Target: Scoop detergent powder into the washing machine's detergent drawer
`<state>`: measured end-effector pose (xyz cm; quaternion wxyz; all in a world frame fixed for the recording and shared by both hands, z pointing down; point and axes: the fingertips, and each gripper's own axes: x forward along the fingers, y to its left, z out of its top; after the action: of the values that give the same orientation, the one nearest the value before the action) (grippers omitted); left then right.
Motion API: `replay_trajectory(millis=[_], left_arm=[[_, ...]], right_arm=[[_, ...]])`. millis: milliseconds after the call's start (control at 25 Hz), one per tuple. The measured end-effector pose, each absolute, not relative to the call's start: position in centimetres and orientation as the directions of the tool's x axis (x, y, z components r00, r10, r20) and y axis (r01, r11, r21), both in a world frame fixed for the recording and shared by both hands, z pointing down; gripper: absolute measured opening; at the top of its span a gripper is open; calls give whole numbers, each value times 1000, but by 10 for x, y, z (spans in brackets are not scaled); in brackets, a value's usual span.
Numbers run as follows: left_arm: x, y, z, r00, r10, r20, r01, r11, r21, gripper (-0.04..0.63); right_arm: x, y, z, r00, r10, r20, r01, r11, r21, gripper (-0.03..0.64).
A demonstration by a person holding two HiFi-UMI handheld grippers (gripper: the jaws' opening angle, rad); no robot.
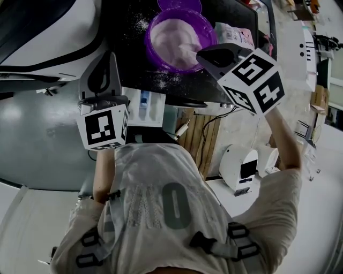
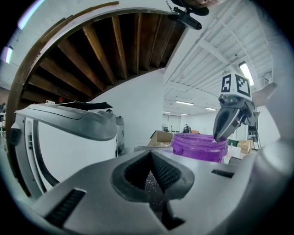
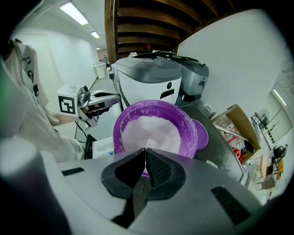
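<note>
A purple tub (image 1: 161,21) of white detergent powder stands on the washing machine's dark top (image 1: 123,32). My right gripper (image 1: 200,55) reaches over the tub's near rim, shut on a pale scoop (image 1: 188,49) that lies mostly sunk in the powder. In the right gripper view its tips (image 3: 145,149) meet just inside the tub (image 3: 120,120). The white detergent drawer (image 1: 146,107) stands pulled out below the top's front edge. My left gripper (image 1: 111,58) hovers left of the drawer, shut with nothing in it; powder specks cling to its pads (image 2: 158,172).
The tub's purple lid (image 1: 179,4) lies behind it. Spilled powder (image 1: 161,81) dusts the top near the front edge. A printed packet (image 1: 236,35) lies right of the tub. A white appliance (image 1: 241,166) and cables sit on the floor, right of the person.
</note>
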<state>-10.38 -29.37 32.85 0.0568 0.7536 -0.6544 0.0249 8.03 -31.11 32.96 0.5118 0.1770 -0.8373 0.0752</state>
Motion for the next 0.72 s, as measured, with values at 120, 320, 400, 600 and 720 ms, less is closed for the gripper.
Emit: replay_trajectory(millis=[120, 320, 400, 600, 720], left_arm=[[-105, -294, 329, 139, -984, 111, -990, -134, 54, 20], [-106, -290, 330, 135, -984, 116, -990, -130, 53, 20], [-106, -289, 330, 134, -984, 117, -990, -129, 51, 20], [-107, -286, 326, 133, -985, 111, -991, -129, 44, 20], [-106, -285, 324, 134, -985, 111, -991, -131, 38, 20]], right_arm=[[77, -308, 331, -424, -170, 890, -388, 922, -9, 11], [74, -302, 330, -467, -98, 879, -425, 896, -126, 11], [73, -300, 329, -496, -69, 866, -457, 868, -193, 11], [75, -304, 326, -576, -50, 816, -552, 760, -343, 12], [74, -307, 324, -612, -55, 789, -577, 713, -399, 11]])
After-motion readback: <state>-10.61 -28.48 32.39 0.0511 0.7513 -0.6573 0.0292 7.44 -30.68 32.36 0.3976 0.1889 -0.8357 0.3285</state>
